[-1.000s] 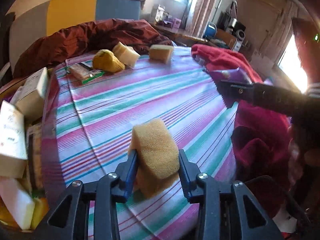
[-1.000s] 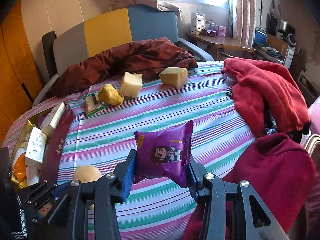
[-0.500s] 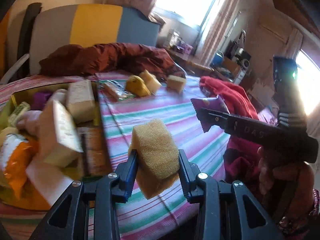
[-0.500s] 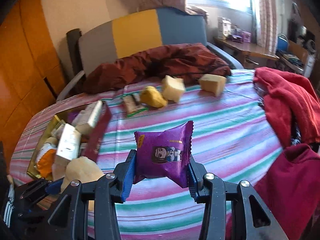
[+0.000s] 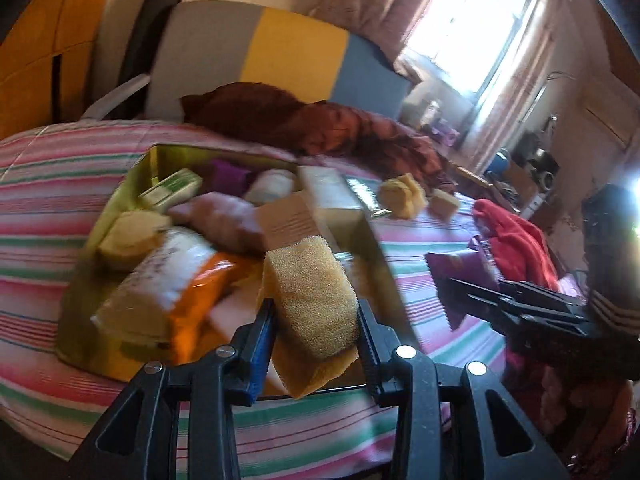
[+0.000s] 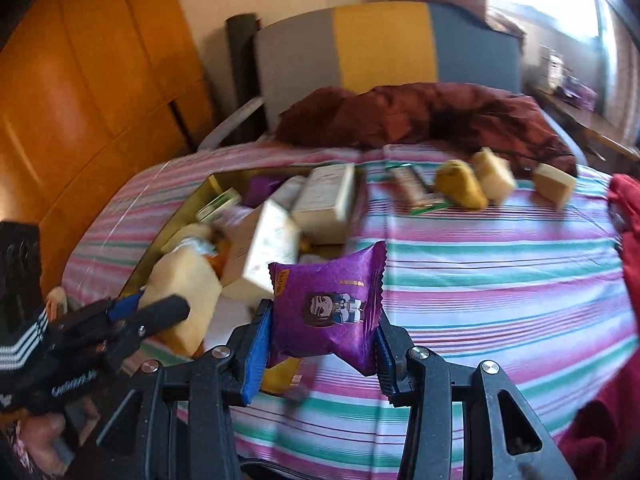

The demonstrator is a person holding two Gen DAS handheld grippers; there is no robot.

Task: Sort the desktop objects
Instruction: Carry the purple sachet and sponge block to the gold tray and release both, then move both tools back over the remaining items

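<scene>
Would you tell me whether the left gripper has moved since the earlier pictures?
Yes. The left gripper, shut on the sponge, has swung toward the gold tray, which now fills its view.

Round tabletop under a striped cloth

The striped cloth [image 6: 480, 264] covers the tabletop. A gold tray [image 6: 208, 192] heaped with boxes and packets sits toward its left edge. Near the far edge lie a snack bar [image 6: 416, 190], a yellow lump [image 6: 460, 188] and two pale sponge blocks [image 6: 494, 174], with a dark red jacket [image 6: 420, 116] behind; red garments [image 6: 628, 216] drape the right edge.

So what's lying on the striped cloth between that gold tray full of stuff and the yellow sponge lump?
A flat snack bar in a green-edged wrapper lies between the gold tray and yellow sponge lump, seen in the right wrist view.
</scene>
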